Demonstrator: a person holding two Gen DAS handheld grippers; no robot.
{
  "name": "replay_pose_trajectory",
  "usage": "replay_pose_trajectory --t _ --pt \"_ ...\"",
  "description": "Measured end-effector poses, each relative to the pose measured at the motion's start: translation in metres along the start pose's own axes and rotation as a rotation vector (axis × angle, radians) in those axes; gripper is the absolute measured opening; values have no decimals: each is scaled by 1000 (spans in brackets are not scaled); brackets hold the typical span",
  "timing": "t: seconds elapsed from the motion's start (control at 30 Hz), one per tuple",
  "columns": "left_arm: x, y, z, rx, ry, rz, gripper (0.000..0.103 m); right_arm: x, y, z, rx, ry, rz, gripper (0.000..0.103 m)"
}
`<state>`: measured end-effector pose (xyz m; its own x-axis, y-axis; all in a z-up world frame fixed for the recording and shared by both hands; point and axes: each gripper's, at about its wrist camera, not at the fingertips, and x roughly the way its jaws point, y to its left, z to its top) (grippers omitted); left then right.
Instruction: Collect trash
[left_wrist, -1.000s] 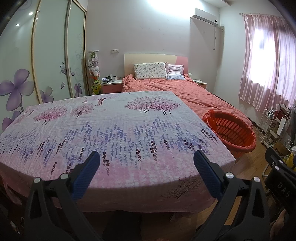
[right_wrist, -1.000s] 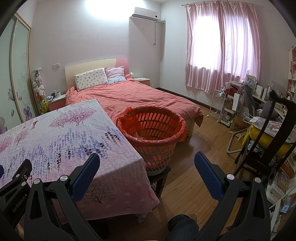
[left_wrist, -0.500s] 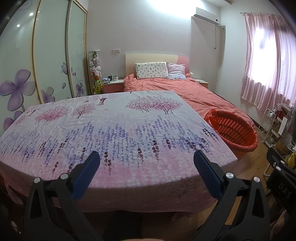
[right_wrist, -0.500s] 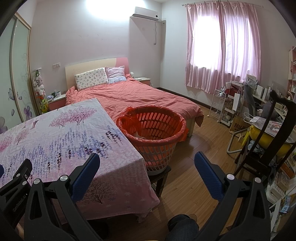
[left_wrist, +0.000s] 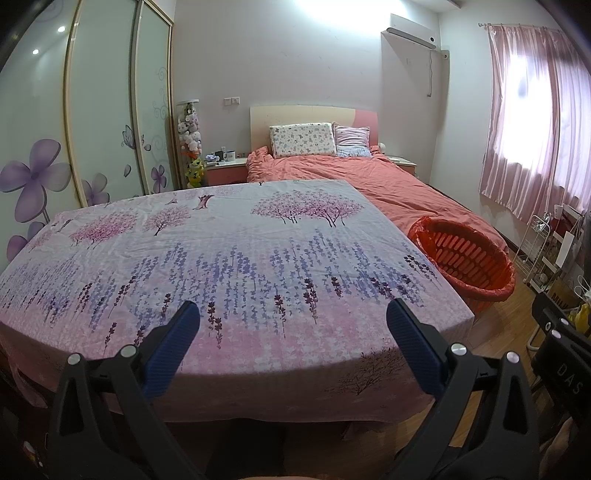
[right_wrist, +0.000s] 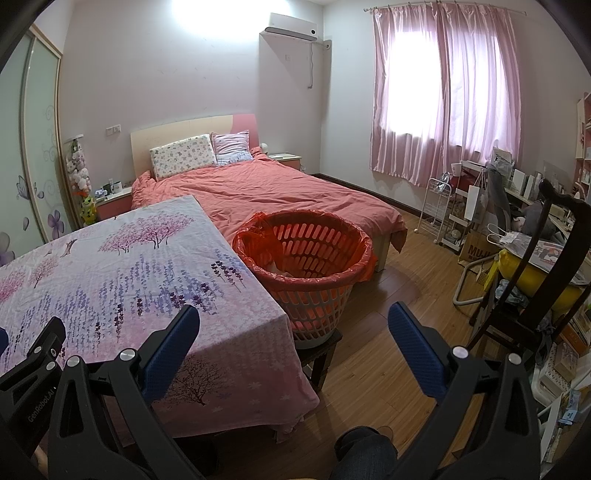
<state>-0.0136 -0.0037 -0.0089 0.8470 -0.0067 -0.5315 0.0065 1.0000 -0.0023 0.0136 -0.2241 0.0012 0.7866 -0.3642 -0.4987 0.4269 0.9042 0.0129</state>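
Observation:
A round basket lined with a red bag (right_wrist: 306, 254) stands on a low dark stool at the right edge of the table; some pale trash lies at its bottom. It also shows in the left wrist view (left_wrist: 465, 258). My left gripper (left_wrist: 291, 328) is open and empty above the near edge of the table with the floral cloth (left_wrist: 229, 258). My right gripper (right_wrist: 293, 332) is open and empty, held above the table's right corner (right_wrist: 258, 332) and the floor in front of the basket. No loose trash shows on the cloth.
A bed with a coral cover (right_wrist: 280, 192) lies behind the table and basket. Wardrobe doors (left_wrist: 103, 122) stand at left. A dark wooden chair (right_wrist: 546, 280), a wire rack (right_wrist: 439, 210) and cluttered shelves stand at right on the wooden floor (right_wrist: 388, 332).
The left wrist view has shifted slightly, so the basket sits a little lower and further right. The right gripper has hardly moved. Both grippers stay open.

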Motion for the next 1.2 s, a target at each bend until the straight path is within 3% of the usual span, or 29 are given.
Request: replay_pose_trajectory --t 1.2 --pt "1 1 -2 5 0 8 99 -1 2 -1 0 2 3 101"
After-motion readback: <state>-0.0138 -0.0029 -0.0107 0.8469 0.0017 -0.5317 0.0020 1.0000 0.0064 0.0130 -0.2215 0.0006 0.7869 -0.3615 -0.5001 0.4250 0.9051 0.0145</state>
